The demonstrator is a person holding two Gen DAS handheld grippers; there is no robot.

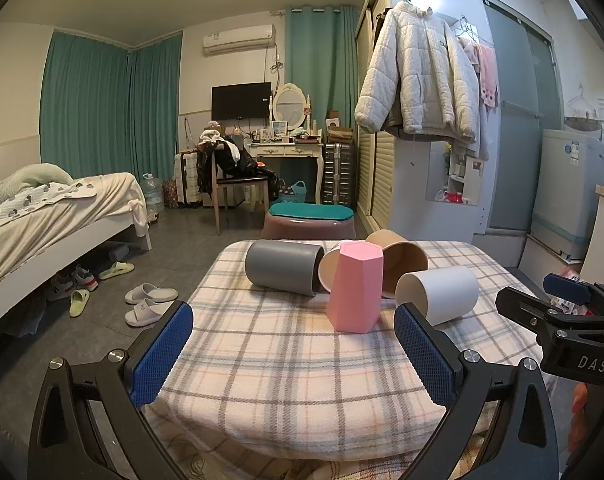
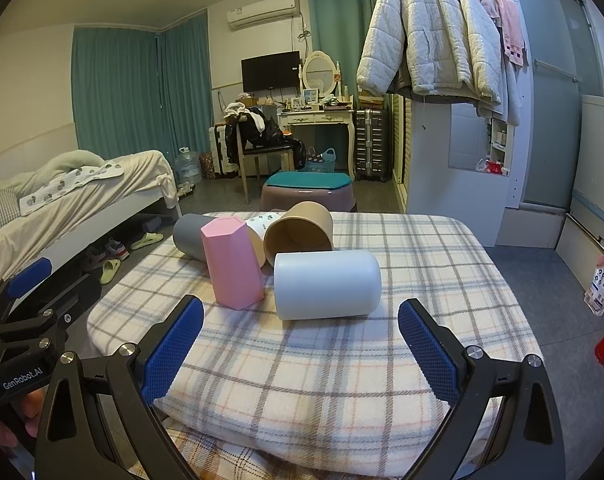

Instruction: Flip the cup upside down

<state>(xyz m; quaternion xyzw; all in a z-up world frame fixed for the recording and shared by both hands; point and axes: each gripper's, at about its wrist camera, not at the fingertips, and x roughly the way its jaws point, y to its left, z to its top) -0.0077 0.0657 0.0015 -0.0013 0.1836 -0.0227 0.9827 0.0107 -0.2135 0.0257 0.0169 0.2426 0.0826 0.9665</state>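
Note:
A pink faceted cup (image 1: 355,287) (image 2: 232,262) stands upside down on the checked tablecloth (image 1: 286,360) (image 2: 341,360). Around it lie on their sides a grey cup (image 1: 284,266) (image 2: 188,240), a brown cup (image 1: 399,258) (image 2: 300,230), a white cup (image 1: 437,290) (image 2: 327,284), and a patterned white cup (image 2: 258,226) half hidden behind the pink one. My left gripper (image 1: 294,356) is open and empty, in front of the pink cup. My right gripper (image 2: 302,350) is open and empty, in front of the white cup; it also shows in the left wrist view (image 1: 561,308).
The table stands in a bedroom. A bed (image 1: 54,216) is at the left with slippers (image 1: 150,300) on the floor. A stool with a teal cushion (image 1: 309,220) stands behind the table. A wardrobe with a white jacket (image 1: 417,76) is at the right.

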